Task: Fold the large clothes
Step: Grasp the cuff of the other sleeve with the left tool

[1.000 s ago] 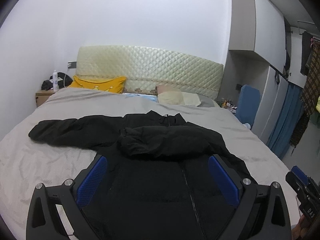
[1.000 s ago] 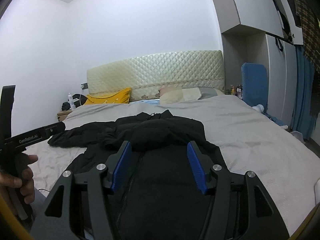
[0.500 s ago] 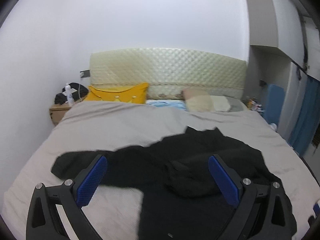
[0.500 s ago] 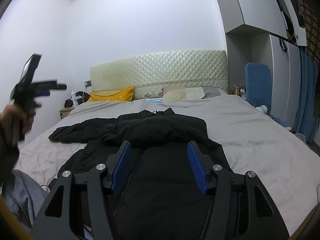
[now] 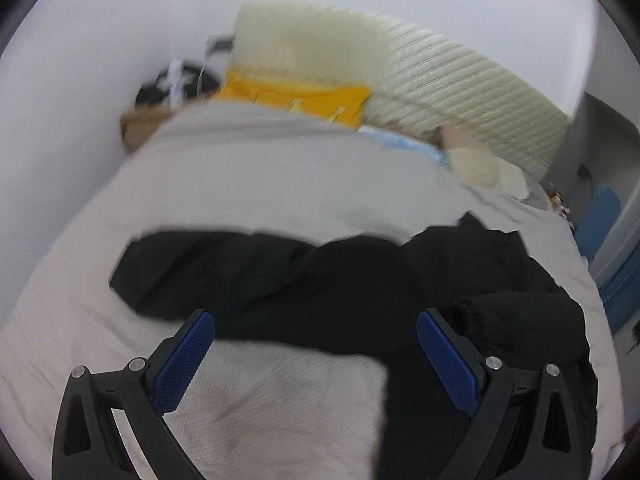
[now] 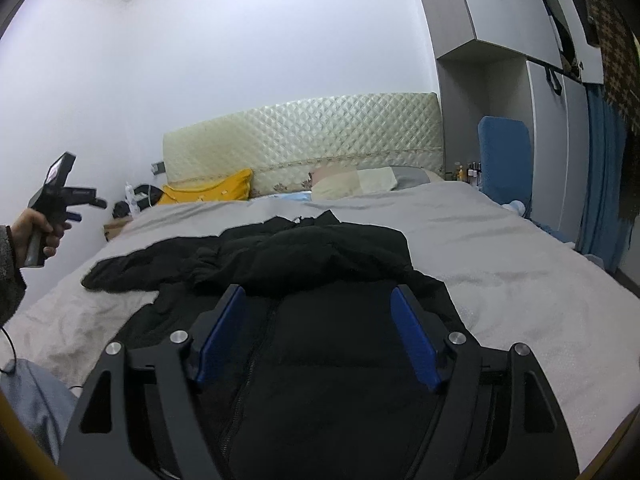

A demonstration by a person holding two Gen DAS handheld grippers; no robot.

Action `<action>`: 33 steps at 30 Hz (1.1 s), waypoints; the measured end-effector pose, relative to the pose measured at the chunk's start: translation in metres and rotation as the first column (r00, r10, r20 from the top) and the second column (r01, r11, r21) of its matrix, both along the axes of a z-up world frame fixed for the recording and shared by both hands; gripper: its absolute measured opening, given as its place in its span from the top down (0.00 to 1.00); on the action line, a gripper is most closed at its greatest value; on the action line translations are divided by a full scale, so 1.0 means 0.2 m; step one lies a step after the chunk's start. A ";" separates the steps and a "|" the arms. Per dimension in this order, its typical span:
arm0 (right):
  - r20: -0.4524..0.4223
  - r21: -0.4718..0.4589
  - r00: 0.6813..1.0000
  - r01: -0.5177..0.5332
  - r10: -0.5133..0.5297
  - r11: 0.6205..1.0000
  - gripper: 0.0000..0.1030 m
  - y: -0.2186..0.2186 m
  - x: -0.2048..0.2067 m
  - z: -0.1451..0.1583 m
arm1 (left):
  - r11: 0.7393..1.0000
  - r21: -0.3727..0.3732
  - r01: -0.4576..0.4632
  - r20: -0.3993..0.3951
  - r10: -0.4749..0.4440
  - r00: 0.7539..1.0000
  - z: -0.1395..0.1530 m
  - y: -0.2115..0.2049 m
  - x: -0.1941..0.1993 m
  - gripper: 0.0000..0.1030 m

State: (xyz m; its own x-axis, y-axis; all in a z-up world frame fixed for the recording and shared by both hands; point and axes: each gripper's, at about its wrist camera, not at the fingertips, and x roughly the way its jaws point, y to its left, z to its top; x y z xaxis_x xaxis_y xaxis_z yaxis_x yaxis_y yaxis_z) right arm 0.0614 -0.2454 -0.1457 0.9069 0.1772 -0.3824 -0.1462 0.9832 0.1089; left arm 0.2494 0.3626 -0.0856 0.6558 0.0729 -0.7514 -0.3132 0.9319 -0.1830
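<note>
A black zip-front jacket (image 6: 328, 344) lies face up on the grey bed sheet (image 6: 500, 264). One sleeve is folded across its chest and the other sleeve (image 5: 208, 272) stretches out to the left. My left gripper (image 5: 314, 320) hovers open above that outstretched sleeve with nothing between its blue pads; the view is motion-blurred. In the right wrist view the left gripper (image 6: 60, 196) is held high at the left by a hand (image 6: 36, 228). My right gripper (image 6: 318, 292) sits low over the jacket's front near the zip, its jaws opening and not pressing on the cloth.
A quilted cream headboard (image 6: 304, 136) backs the bed, with a yellow pillow (image 6: 208, 192) and pale pillows (image 6: 360, 180). A bedside table (image 6: 118, 226) stands at the far left. A blue chair (image 6: 504, 160), wardrobe and blue curtain (image 6: 604, 184) line the right side.
My left gripper has swung left and tipped down, from the jacket's body to the outstretched sleeve. The right gripper's jaws have widened; it has hardly moved.
</note>
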 end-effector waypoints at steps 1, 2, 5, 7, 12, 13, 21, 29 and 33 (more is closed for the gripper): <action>-0.010 -0.003 1.000 0.006 -0.006 1.000 0.25 0.01 0.02 -0.01 | 0.999 -0.027 -0.022 -0.010 0.022 1.000 -0.06 0.06 0.00 0.01; -0.027 -0.009 0.999 0.017 -0.017 1.000 0.24 0.02 0.04 -0.02 | 0.997 -0.059 -0.044 -0.021 0.043 0.999 -0.12 0.13 0.00 0.01; -0.080 -0.013 0.996 0.027 -0.028 1.000 0.23 0.07 0.10 -0.06 | 0.974 -0.190 -0.124 -0.061 0.114 0.992 -0.34 0.38 -0.01 0.01; -0.107 -0.020 0.994 0.026 -0.028 0.999 0.22 0.10 0.14 -0.08 | 0.956 -0.241 -0.166 -0.072 0.153 0.986 -0.47 0.51 -0.02 0.01; -0.184 -0.062 0.982 0.026 -0.037 0.998 0.22 0.21 0.27 -0.15 | 0.892 -0.388 -0.230 -0.096 0.209 0.973 -0.78 0.79 -0.02 0.01; -0.194 -0.062 0.980 0.025 -0.037 0.998 0.22 0.22 0.29 -0.15 | 0.874 -0.424 -0.236 -0.093 0.217 0.972 -0.84 0.84 0.00 0.01; -0.241 -0.073 0.969 0.041 -0.058 0.996 0.22 0.31 0.40 -0.20 | 0.804 -0.542 -0.247 0.007 0.298 0.954 -1.04 1.07 0.13 0.01; -0.272 -0.081 0.959 0.058 -0.078 0.995 0.22 0.32 0.46 -0.23 | 0.808 -0.522 -0.275 0.038 0.344 0.938 -1.02 1.14 0.25 0.71; -0.257 -0.071 0.964 0.057 -0.074 0.996 0.22 0.32 0.43 -0.21 | 0.824 -0.494 -0.279 0.106 0.376 0.920 -0.91 1.13 0.20 0.88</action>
